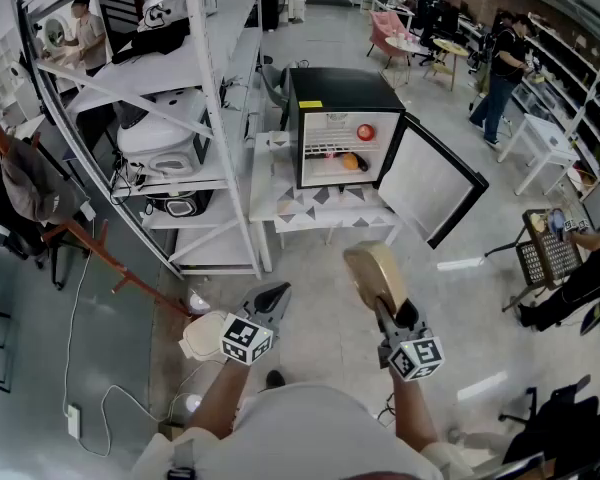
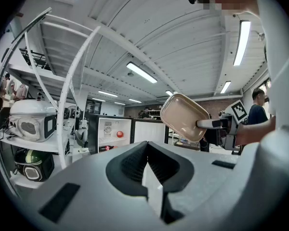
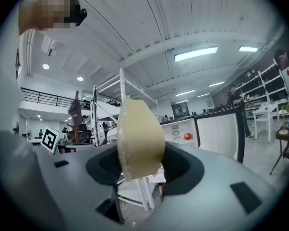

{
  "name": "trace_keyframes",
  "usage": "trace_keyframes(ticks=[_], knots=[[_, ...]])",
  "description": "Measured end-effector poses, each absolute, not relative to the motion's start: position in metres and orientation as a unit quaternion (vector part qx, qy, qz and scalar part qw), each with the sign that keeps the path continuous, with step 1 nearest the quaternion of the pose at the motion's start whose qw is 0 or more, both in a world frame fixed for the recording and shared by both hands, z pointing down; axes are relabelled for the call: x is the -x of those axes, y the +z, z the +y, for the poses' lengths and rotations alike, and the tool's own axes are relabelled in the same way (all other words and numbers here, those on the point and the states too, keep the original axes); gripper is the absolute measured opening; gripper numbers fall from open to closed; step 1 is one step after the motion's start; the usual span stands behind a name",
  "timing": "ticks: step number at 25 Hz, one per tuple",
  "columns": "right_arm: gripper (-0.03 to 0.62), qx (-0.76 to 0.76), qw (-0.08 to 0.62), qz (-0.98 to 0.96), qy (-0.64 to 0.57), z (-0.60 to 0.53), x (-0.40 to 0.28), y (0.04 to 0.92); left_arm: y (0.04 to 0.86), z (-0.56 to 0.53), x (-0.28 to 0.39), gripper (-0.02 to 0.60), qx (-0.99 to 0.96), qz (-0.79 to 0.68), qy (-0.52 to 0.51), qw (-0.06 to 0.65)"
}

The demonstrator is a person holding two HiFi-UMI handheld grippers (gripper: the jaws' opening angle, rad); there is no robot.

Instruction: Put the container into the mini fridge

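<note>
My right gripper (image 1: 383, 308) clamped on the tan container (image 1: 372, 271), held on edge, my left gripper (image 1: 273, 296) closed and empty, mini fridge (image 1: 332, 93) ahead, door (image 1: 430, 183) open

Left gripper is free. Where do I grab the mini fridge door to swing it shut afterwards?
Take the door by its free vertical edge, farthest from the hinge on the mini fridge. It stands wide open, swung out to the right, so probably bring the left gripper, jaws opened first, in from that open side and pinch across the thin edge.
</note>
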State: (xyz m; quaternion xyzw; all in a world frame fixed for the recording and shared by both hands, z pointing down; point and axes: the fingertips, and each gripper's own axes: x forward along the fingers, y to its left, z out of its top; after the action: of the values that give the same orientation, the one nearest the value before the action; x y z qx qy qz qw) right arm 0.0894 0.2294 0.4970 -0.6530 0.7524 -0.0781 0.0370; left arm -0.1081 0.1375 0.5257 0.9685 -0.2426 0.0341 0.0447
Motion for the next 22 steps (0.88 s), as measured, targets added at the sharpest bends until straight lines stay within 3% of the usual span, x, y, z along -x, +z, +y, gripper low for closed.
trace_keyframes(ticks=[22], knots=[[0.225, 0.662, 0.044, 0.744, -0.085, 0.216, -0.080, 0.498, 0.529, 0.117, 0.119, 0.005, -0.969, -0.238, 0.032, 0.053]])
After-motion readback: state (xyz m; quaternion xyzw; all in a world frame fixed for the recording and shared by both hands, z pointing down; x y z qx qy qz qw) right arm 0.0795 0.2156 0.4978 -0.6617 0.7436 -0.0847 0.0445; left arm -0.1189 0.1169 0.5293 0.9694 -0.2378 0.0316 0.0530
